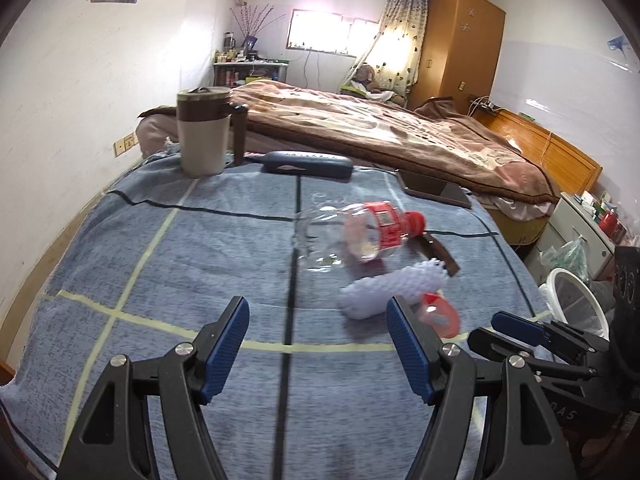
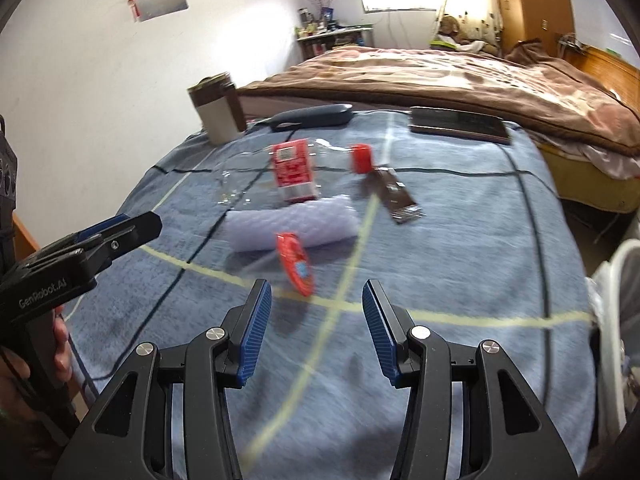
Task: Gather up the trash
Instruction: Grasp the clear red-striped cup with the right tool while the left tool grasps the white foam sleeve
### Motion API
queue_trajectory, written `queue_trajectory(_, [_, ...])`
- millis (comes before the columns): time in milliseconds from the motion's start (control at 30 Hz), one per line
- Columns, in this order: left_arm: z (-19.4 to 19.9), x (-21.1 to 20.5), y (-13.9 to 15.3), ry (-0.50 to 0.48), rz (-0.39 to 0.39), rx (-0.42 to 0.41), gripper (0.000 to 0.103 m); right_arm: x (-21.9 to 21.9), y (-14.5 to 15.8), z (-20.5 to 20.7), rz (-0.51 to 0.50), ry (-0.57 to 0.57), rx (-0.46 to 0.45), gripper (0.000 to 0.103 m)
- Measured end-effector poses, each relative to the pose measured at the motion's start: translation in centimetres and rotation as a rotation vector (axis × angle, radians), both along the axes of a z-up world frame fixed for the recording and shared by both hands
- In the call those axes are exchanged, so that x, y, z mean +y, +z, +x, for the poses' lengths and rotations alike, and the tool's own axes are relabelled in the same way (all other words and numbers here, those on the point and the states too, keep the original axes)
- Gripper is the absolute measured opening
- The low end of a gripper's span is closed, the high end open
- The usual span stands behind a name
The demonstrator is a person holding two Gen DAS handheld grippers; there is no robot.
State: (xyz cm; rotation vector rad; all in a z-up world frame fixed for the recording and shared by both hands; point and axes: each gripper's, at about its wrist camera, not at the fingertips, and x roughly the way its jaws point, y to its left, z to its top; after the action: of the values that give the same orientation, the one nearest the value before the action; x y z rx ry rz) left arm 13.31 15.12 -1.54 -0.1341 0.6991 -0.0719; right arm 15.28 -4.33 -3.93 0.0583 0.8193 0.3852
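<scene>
Beside table, white bin (image 1: 576,300), left-wrist view only

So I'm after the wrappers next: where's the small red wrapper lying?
On the blue blanket, against the white foam sleeve's near side, just ahead of the right gripper.

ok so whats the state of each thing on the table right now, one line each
plastic bottle: on its side, red cap on, looks empty
foam sleeve: lying flat beside the bottle
red wrapper: loose, against the foam sleeve
brown wrapper: lying flat, torn open
mug: upright, lid on
glasses case: closed
phone: face up, screen dark
left claw: open, empty
right claw: open, empty
</scene>
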Motion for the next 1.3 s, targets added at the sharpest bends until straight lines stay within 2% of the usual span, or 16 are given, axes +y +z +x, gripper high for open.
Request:
queue_trajectory(233, [0.3, 1.4, -0.1, 0.018, -0.013, 0.005, 0.073, 2.5, -0.9, 1.5, 0.028, 0.010, 0.040, 0.050])
queue_trajectory(267, [0.3, 1.5, -0.1, 0.016, -0.015, 0.003, 0.073, 2.8, -1.0, 1.6, 0.029, 0.007, 0.040, 0.053])
queue_trajectory(300, [0.4, 1.6, -0.1, 0.015, -0.017, 0.004, 0.073, 3.0, -1.0, 1.8, 0.029, 0.005, 0.043, 0.060])
queue_trajectory(367, [0.5, 1.6, -0.1, 0.013, -0.017, 0.004, 0.073, 3.4, -1.2, 2.2, 0.032, 0.007, 0.053, 0.064])
queue_trajectory(633, [0.9, 1.5, -0.3, 0.009, -0.023, 0.012, 0.073, 4.3, -2.4, 3.2, -0.039, -0.008, 0.107, 0.064])
queue_trajectory(767, [1.2, 1.1, -0.3, -0.003, -0.019, 0.015, 0.073, 4.1, -2.2, 3.2, -0.076, -0.022, 0.093, 0.064])
queue_trajectory(867, [1.5, 0.7, -0.4, -0.011, -0.015, 0.019, 0.073, 3.7, -2.3, 3.2, -0.069, -0.027, 0.096, 0.064])
queue_trajectory(933, [1.7, 0.4, -0.4, -0.017, -0.011, 0.023, 0.073, 3.5, -2.2, 3.1, -0.073, -0.024, 0.089, 0.059])
queue_trajectory(967, [1.9, 0.2, -0.5, -0.021, -0.009, 0.027, 0.073, 3.4, -2.1, 3.0, -0.075, -0.025, 0.082, 0.052])
queue_trajectory(1300, [4.1, -2.9, -0.7, -0.123, 0.015, 0.061, 0.073, -0.8, -1.6, 2.4, 0.003, -0.109, 0.086, 0.052])
